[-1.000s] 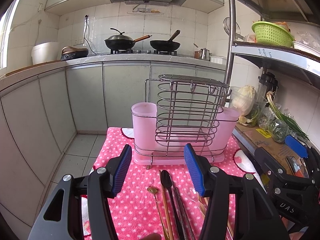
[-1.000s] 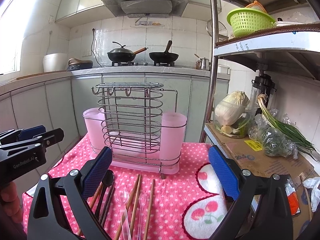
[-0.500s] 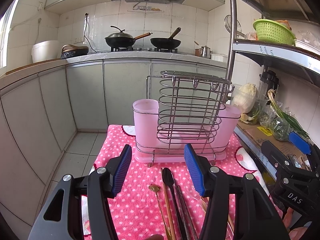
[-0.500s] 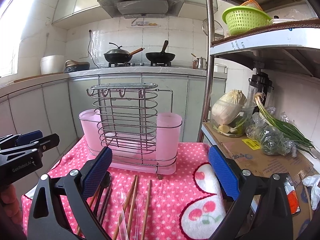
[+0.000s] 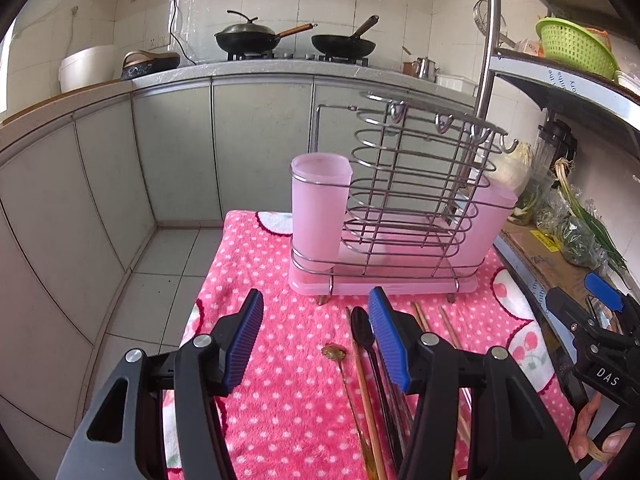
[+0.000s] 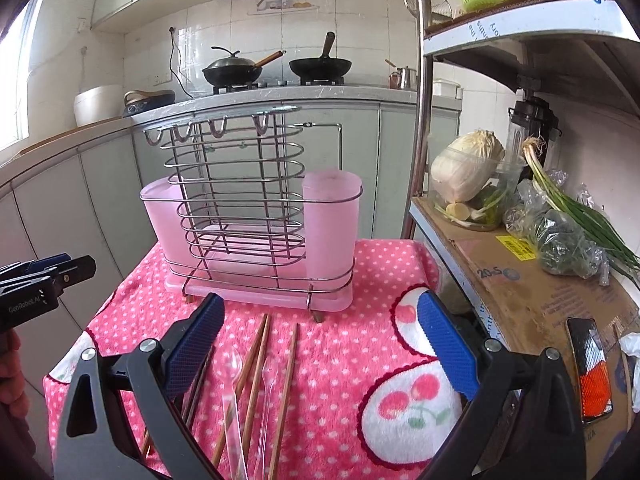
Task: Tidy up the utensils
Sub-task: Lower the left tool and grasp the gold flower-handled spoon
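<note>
Both cameras are tipping downward compared with a second ago: the range hood is sliding out of the top of each view, while the utensil rack [image 5: 394, 216] and the pink dotted cloth [image 5: 280, 360] on the tabletop are filling more of the picture. The left tongs [image 5: 316, 340] and the right tongs [image 6: 320, 344] are both standing spread wide and holding nothing, as they were a second ago. Nothing on the cloth is sitting differently from before. This reads as the approach stage: the person is lowering and aiming the tongs at the loose pieces, and no pick has been made yet.

The utensils are lying side by side on the cloth, in front of the rack and just short of its feet. In the left view, a black spoon [image 5: 362, 330] is resting with its bowl toward the rack and its handle running back toward the camera; a small brass spoon [image 5: 334, 354] is lying just left of it in the same way. Wooden chopsticks [image 6: 256, 364] and two clear plastic spoons [image 6: 232, 364] are lying parallel, long axes running from the near edge toward the rack. The rack itself is standing upright, its long side crosswise to the utensils, a pink cup [image 5: 320, 208] at each end with the mouth facing up.

Since the pieces are lying flat and close together, pinching one across its narrow shaft will probably call for lowering one tong between neighbours.
</note>
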### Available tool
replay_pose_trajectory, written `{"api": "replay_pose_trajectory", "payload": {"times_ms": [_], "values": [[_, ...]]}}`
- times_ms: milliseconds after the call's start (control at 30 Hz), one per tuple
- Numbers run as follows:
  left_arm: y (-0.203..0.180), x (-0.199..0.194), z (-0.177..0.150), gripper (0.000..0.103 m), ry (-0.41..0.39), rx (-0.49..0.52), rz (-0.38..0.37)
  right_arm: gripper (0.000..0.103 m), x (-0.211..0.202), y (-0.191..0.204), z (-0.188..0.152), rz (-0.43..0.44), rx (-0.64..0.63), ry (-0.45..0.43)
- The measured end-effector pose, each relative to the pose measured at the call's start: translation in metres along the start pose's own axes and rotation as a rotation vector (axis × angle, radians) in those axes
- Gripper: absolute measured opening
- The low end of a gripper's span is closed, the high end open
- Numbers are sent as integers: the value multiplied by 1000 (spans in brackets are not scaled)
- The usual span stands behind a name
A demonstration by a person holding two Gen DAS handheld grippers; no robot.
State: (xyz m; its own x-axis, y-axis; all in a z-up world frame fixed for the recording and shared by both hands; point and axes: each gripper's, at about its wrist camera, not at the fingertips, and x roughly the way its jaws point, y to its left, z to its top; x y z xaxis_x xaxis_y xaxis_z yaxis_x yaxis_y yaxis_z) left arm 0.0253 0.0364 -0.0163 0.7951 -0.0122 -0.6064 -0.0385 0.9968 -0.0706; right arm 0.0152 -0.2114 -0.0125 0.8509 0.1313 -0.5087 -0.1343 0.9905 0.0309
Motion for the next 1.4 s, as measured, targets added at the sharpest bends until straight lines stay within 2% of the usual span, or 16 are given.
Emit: {"api": "replay_pose_trajectory", "payload": {"times_ms": [67, 167, 233, 267, 333, 500, 567, 633, 700, 800, 1000, 1133, 1200, 1300, 1400], "values": [[5, 12, 1, 54, 67, -3, -15, 98, 7, -2, -1, 14, 7, 37], [13, 36, -1, 53, 212, -47, -60, 98, 21, -6, -4, 3, 11, 96], [18, 53, -4, 46, 305, -74, -91, 98, 29, -10, -7, 2, 27, 123], [19, 61, -7, 38, 346, -86, -104, 98, 32, -12, -8, 2, 35, 133], [19, 77, -12, 35, 422, -110, -140, 98, 40, -16, -10, 18, 59, 166], [15, 106, -20, 25, 549, -142, -193, 98, 53, -26, -13, 72, 132, 232], [10, 114, -22, 20, 583, -139, -190, 97, 58, -31, -14, 99, 166, 262], [7, 122, -23, 16, 610, -138, -188, 96, 62, -35, -15, 120, 194, 287], [5, 130, -22, 14, 625, -131, -178, 91, 66, -38, -15, 129, 212, 307], [2, 140, -23, 14, 646, -121, -161, 81, 73, -43, -17, 151, 237, 348], [-3, 159, -25, 14, 678, -119, -147, 72, 86, -50, -21, 208, 302, 422], [-10, 168, -28, 14, 681, -91, -149, 71, 96, -52, -21, 245, 329, 471], [-14, 167, -28, 9, 670, -66, -153, 71, 102, -51, -20, 253, 330, 500], [-12, 165, -29, 3, 656, -74, -169, 71, 115, -47, -21, 276, 325, 564], [-1, 156, -28, 3, 637, -91, -184, 70, 128, -40, -25, 296, 331, 617]]}}
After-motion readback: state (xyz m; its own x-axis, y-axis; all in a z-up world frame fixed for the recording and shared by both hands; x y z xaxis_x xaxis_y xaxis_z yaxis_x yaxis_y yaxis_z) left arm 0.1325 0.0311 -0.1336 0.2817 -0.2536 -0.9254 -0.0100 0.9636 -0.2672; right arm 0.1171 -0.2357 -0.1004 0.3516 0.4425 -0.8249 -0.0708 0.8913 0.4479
